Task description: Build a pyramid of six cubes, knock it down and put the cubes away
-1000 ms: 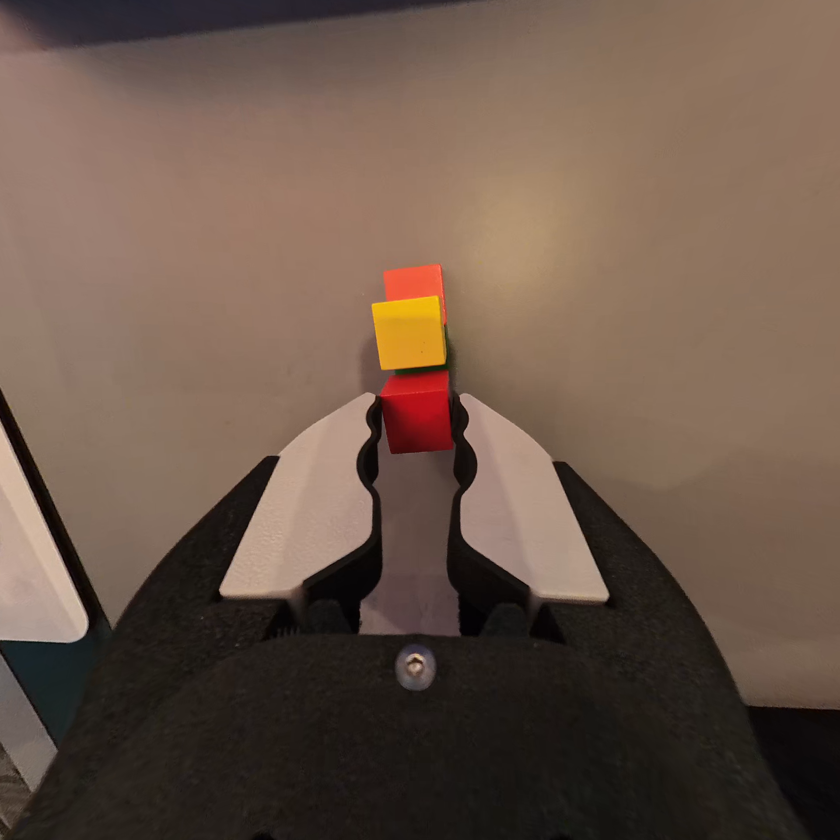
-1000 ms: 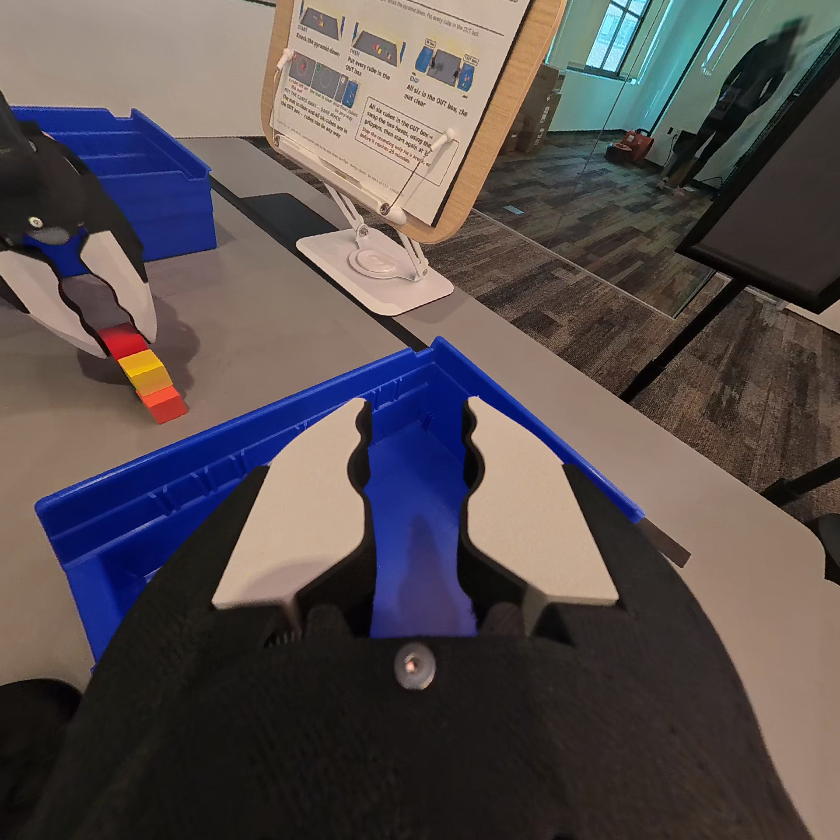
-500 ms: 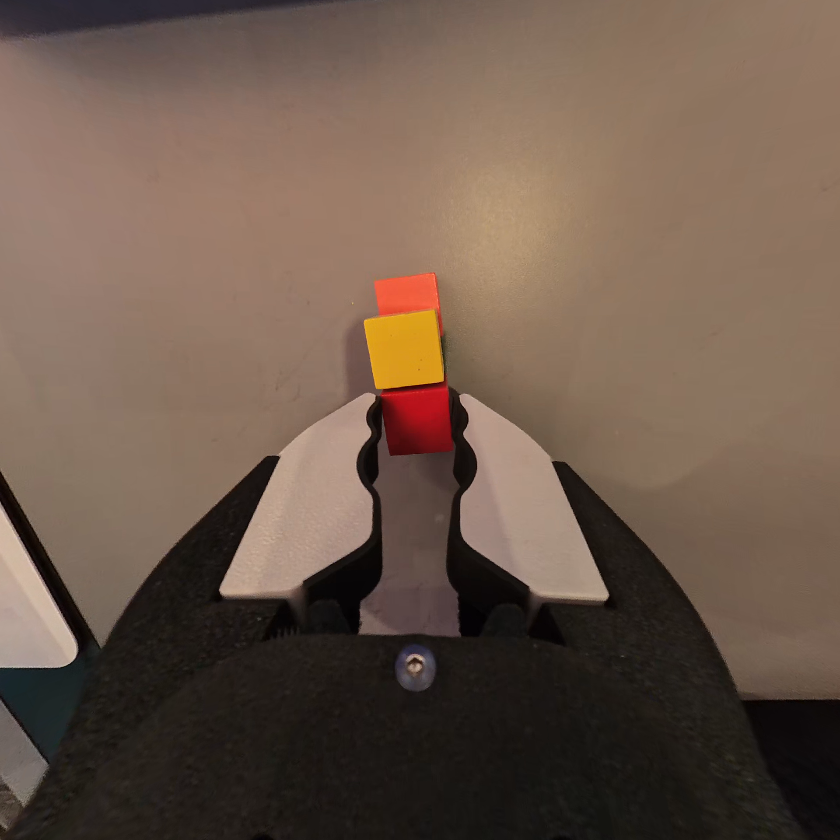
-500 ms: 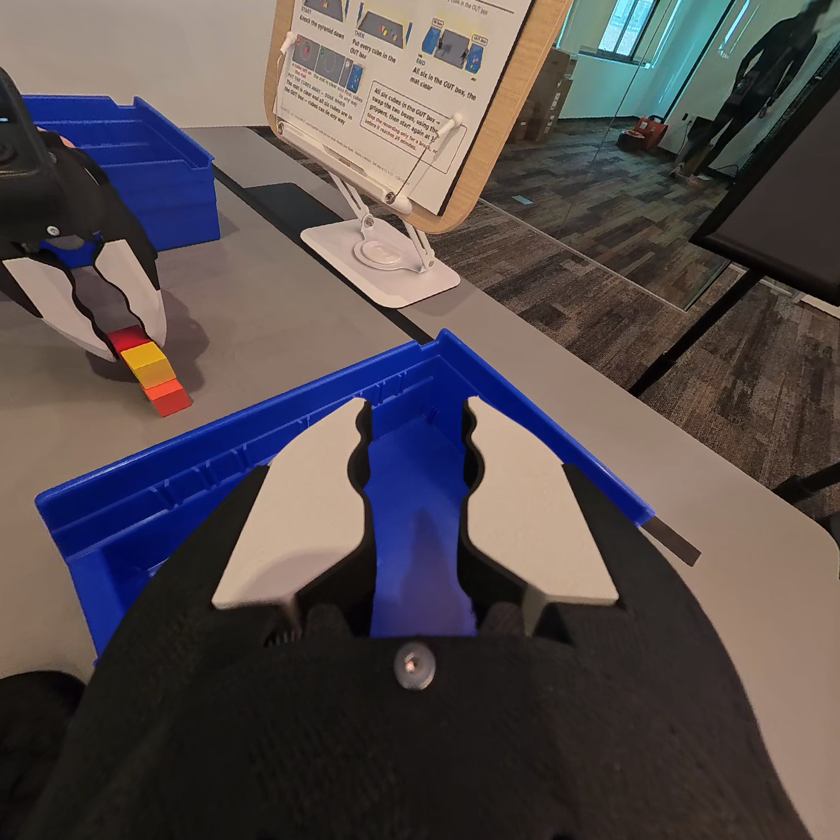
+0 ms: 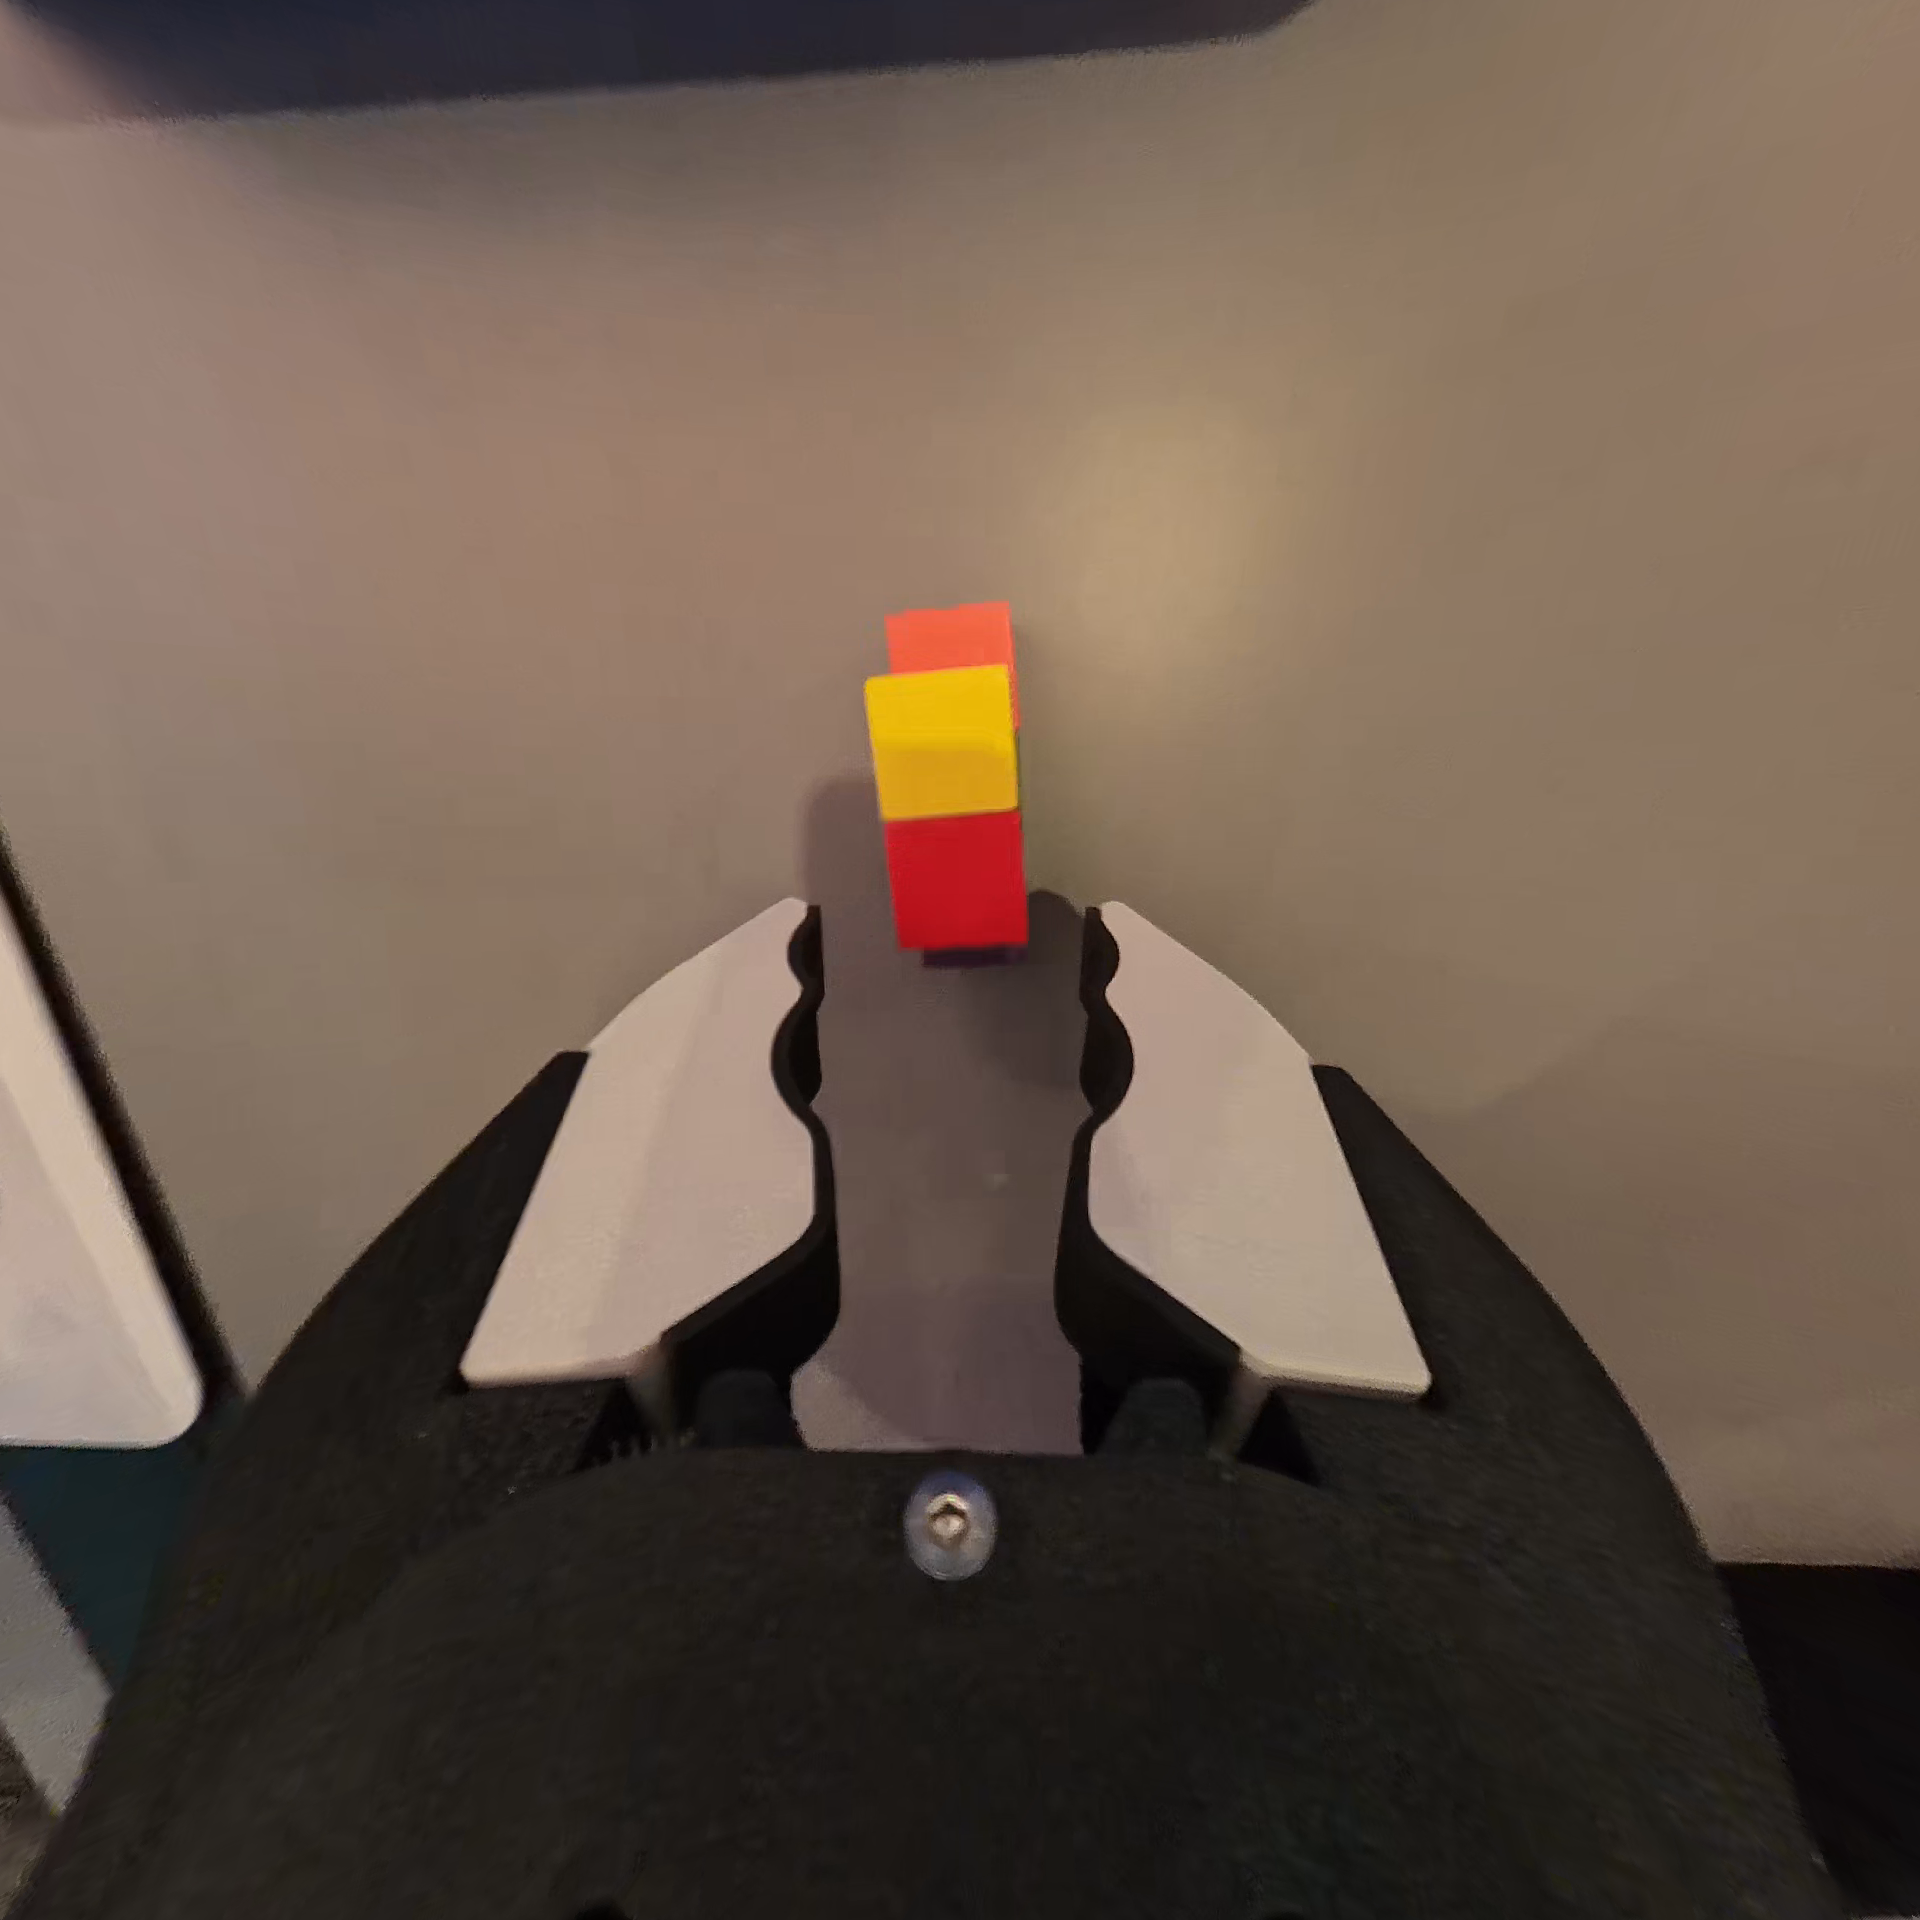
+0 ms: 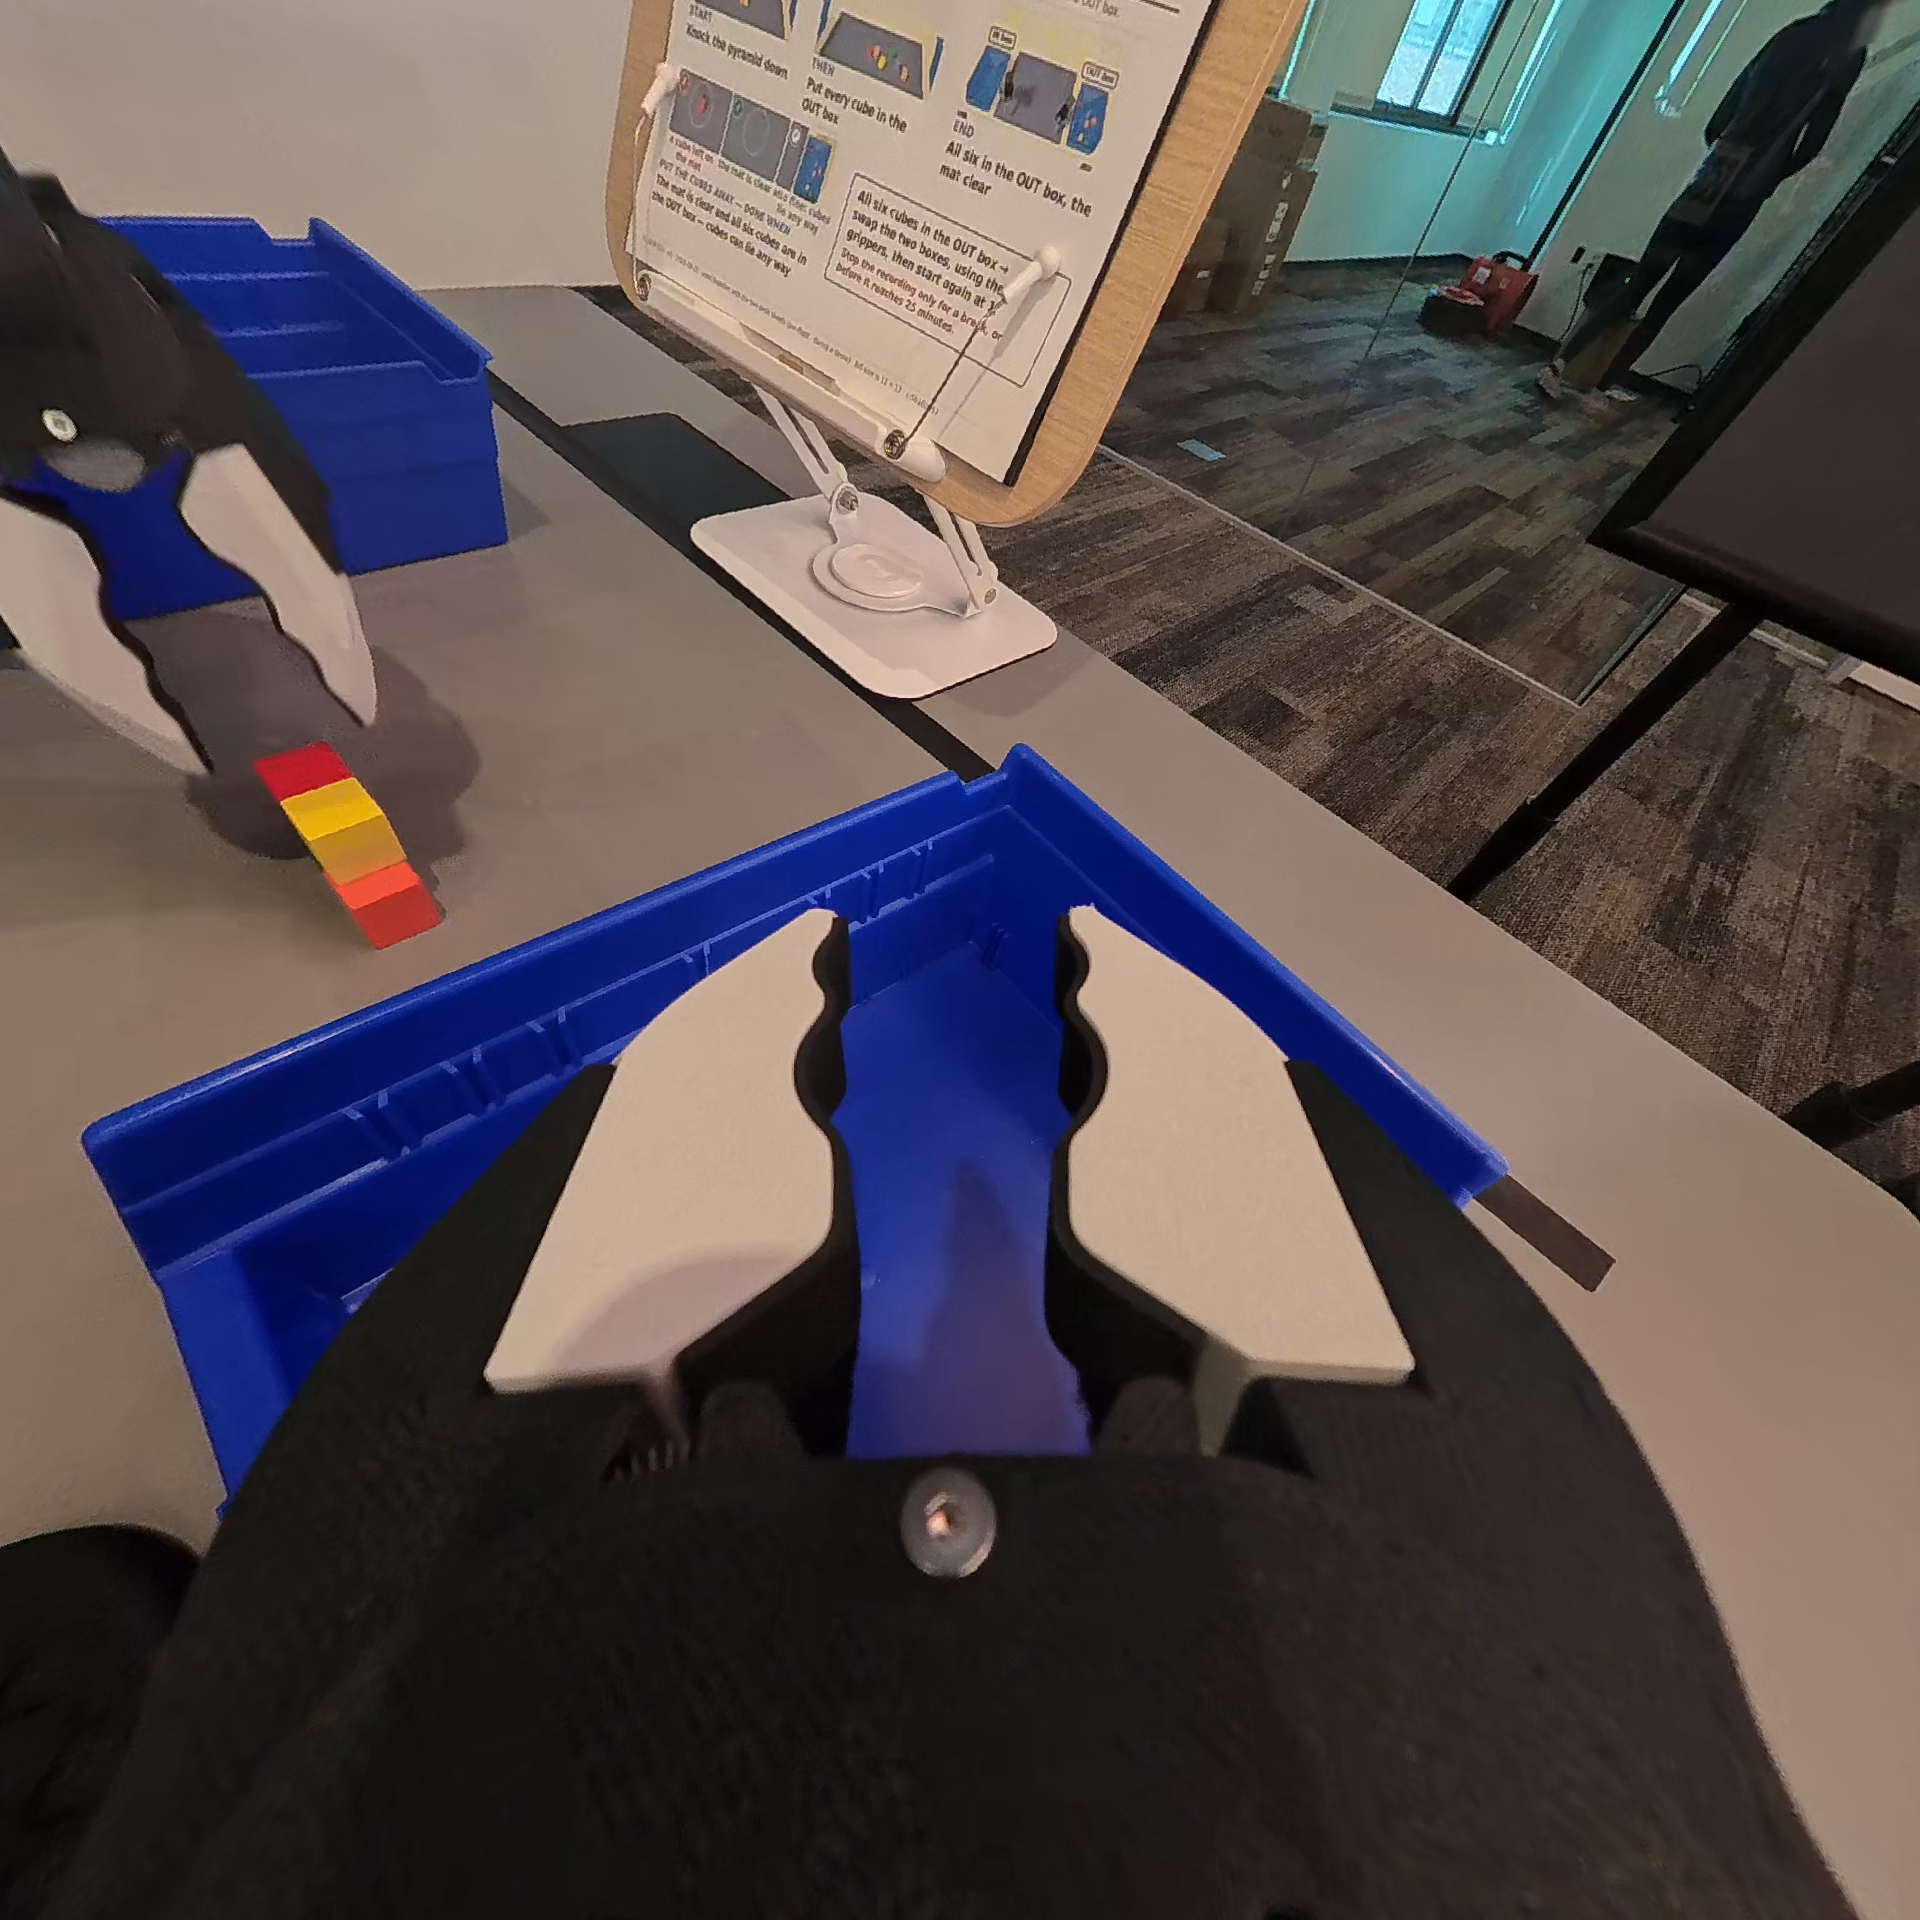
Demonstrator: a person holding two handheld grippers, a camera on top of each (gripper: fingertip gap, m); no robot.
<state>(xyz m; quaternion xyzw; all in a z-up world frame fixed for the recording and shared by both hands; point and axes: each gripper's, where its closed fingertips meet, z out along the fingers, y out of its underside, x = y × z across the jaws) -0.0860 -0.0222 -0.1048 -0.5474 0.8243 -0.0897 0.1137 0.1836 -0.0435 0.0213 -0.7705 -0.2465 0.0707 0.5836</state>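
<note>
In the left wrist view a red cube [image 5: 961, 878] stands just ahead of my left gripper [image 5: 948, 909]. The jaws are open with a gap on each side of the cube. A yellow cube [image 5: 940, 743] and an orange cube [image 5: 951, 634] line up behind it. A dark purple edge [image 5: 966, 958] shows under the red cube. The right wrist view shows the same red [image 6: 301, 771], yellow [image 6: 335, 821] and orange [image 6: 387, 902] cubes, with the left gripper [image 6: 275, 732] above them. My right gripper [image 6: 951, 920] is open and empty over a blue bin [image 6: 623, 940].
A second blue bin [image 6: 343, 343] stands at the back left of the grey table [image 6: 623, 707]. An instruction board [image 6: 883, 208] on a white stand [image 6: 883, 597] is behind the near bin. The table's edge runs along the right. A white object [image 5: 73, 1247] lies at the left. One gripper's finger ends stand about 30 cm off the other's. The orange cube [image 5: 951, 634] is about 6 cm from my left fingertips and 25 cm from my right. My right wrist view [image 6: 381, 879] looks at it from another angle.
My left gripper's jaws opened and let go of the red cube, which stays on the pile. The left gripper drew back a little. The right gripper stayed open over the bin.
</note>
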